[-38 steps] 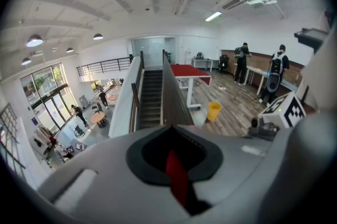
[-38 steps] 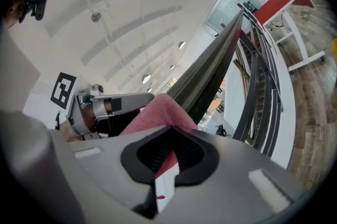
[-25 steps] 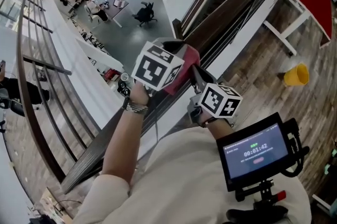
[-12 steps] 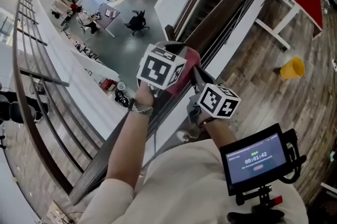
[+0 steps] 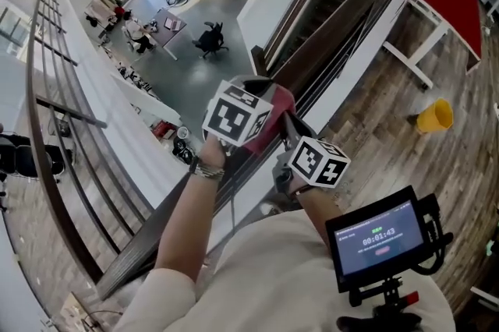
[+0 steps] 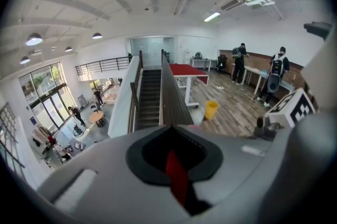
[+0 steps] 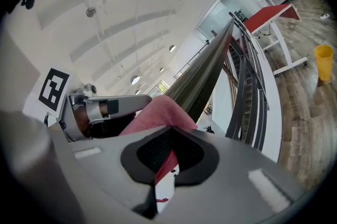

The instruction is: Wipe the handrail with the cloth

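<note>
Clenched, both claws, on the same soft red terry cloth (image 7: 160,111): left claw (image 6: 171,157) pinching a thin strip of it, right claw (image 7: 168,157) pinching an edge that carries a white label (image 7: 166,191). Sits humped on top of the dark sloping wooden handrail (image 7: 205,77), touching the wood, between the two claws.

Could lose the cloth over the open drop beside the rail, down to the grey lower floor (image 5: 187,65), should either thin pinch slip once dragged along the wood. Could also skate the bunched hump over the rail and clean only a narrow line, with so little fabric lying flat. Might knock a claw body on the wood or the metal bars (image 7: 247,107) under it if a stroke drifts sideways or presses too steeply.

Looks pink-red and napped, gathered into a rounded mound with soft folds, no flat span showing. Cannot tell how much of it hangs down the far side of the rail.
</note>
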